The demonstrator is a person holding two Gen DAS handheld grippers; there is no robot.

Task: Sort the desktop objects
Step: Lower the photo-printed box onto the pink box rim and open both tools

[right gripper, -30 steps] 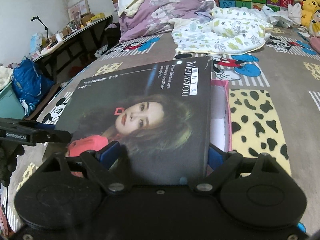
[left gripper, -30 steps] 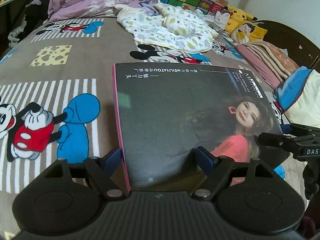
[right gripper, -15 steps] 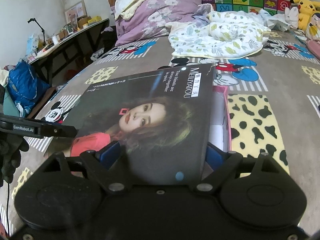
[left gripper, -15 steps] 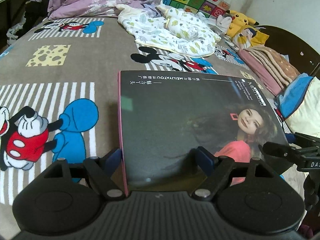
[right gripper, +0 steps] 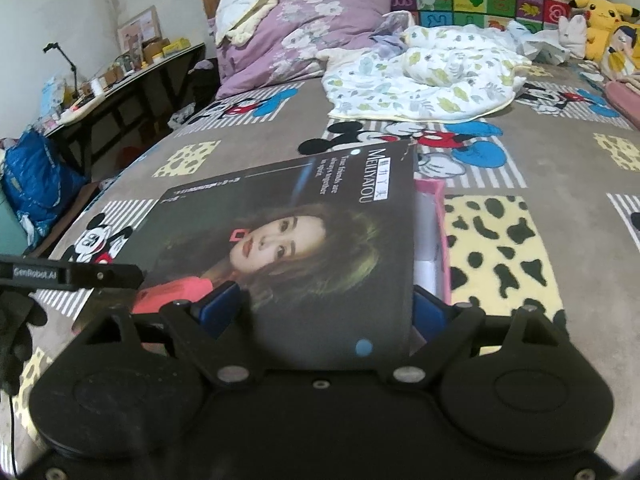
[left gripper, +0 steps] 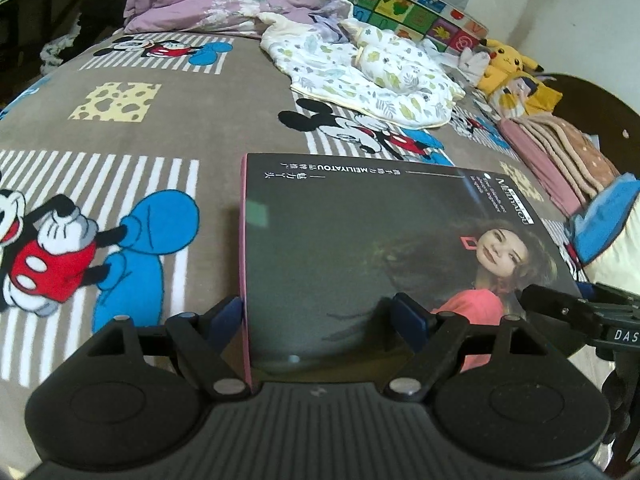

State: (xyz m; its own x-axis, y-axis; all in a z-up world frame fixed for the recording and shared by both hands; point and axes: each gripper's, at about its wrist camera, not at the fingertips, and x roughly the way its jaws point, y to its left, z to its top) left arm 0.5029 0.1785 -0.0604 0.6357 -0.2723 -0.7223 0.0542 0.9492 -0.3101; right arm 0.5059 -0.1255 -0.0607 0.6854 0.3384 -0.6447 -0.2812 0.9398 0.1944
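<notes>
While the dark glossy portrait-printed box lid (left gripper: 360,248) sits askew over its pink tray (right gripper: 445,216) on the bed (left gripper: 200,128), left tongs (left gripper: 316,316) and right tongs (right gripper: 324,308) straddle it wide at twelve o'clock (grip unclear); squaring it probably comes next.

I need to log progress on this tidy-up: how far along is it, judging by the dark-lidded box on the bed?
Done: nothing looks sorted yet; the leafy blanket and plush toys lie loose. In hand: the dark lid sits askew over the pink box, with the left gripper and right gripper at its near corners, jaws wide; a grip cannot be confirmed. Left: probably seating the lid and placing the box.
</notes>
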